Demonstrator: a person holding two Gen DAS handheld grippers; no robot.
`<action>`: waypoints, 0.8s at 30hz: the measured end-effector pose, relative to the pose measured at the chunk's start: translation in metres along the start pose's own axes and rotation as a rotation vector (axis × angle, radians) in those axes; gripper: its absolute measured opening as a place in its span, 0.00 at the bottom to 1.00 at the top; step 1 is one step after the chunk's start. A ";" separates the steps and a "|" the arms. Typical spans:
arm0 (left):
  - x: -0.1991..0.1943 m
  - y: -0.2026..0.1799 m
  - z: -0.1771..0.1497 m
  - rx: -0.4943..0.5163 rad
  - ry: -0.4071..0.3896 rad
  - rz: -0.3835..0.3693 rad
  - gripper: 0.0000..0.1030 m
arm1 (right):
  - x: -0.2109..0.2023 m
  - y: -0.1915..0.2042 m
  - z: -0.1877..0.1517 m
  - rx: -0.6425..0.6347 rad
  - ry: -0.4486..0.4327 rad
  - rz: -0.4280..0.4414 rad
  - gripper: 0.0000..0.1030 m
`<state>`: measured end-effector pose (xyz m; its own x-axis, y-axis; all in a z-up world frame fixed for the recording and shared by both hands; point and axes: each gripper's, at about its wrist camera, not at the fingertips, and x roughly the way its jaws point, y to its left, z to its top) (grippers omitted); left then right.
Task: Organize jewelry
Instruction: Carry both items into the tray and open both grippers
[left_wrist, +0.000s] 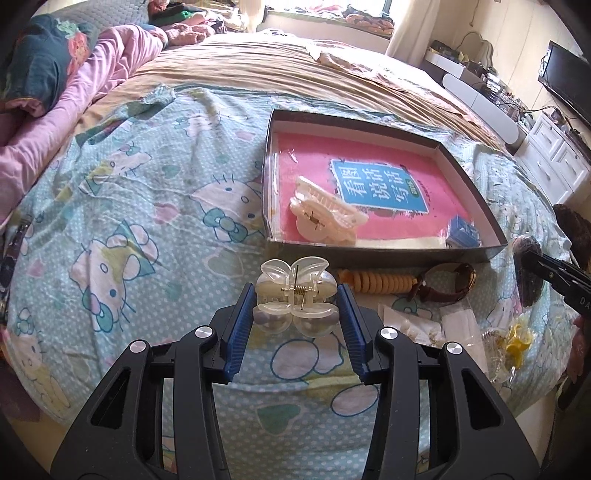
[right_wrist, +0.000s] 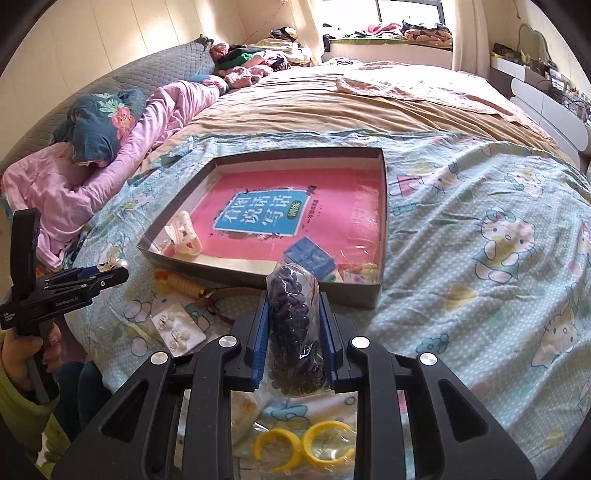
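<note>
My left gripper (left_wrist: 295, 295) is shut on a clear butterfly hair claw (left_wrist: 295, 291), held above the bed just in front of a dark shallow box (left_wrist: 384, 254). The box holds a pink book (left_wrist: 369, 188), a cream hair claw (left_wrist: 325, 216) and a small blue box (left_wrist: 463, 230). My right gripper (right_wrist: 293, 317) is shut on a plastic bag of dark beads (right_wrist: 293, 317), held near the box's front edge (right_wrist: 258, 273). An orange spiral hair tie (left_wrist: 380, 282) and a brown-strap watch (left_wrist: 447, 284) lie in front of the box.
An earring card (right_wrist: 177, 328) and yellow hoops in a bag (right_wrist: 303, 439) lie on the Hello Kitty sheet (right_wrist: 480, 258). Pink bedding (right_wrist: 110, 166) is piled at the left. A dresser and TV (left_wrist: 565, 81) stand to the right.
</note>
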<state>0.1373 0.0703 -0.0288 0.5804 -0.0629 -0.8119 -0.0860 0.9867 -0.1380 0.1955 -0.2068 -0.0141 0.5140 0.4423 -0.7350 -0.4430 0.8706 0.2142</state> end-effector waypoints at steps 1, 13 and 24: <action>-0.001 -0.001 0.002 0.002 -0.004 -0.001 0.35 | 0.001 0.002 0.002 -0.002 -0.005 0.004 0.23; -0.001 -0.022 0.034 0.044 -0.042 -0.015 0.35 | 0.011 0.002 0.036 0.003 -0.071 0.027 0.23; 0.016 -0.044 0.056 0.068 -0.044 -0.023 0.35 | 0.027 -0.015 0.057 0.037 -0.097 0.007 0.23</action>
<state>0.1958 0.0349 -0.0035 0.6169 -0.0805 -0.7829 -0.0182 0.9930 -0.1165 0.2577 -0.1962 -0.0004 0.5802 0.4656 -0.6683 -0.4203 0.8740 0.2439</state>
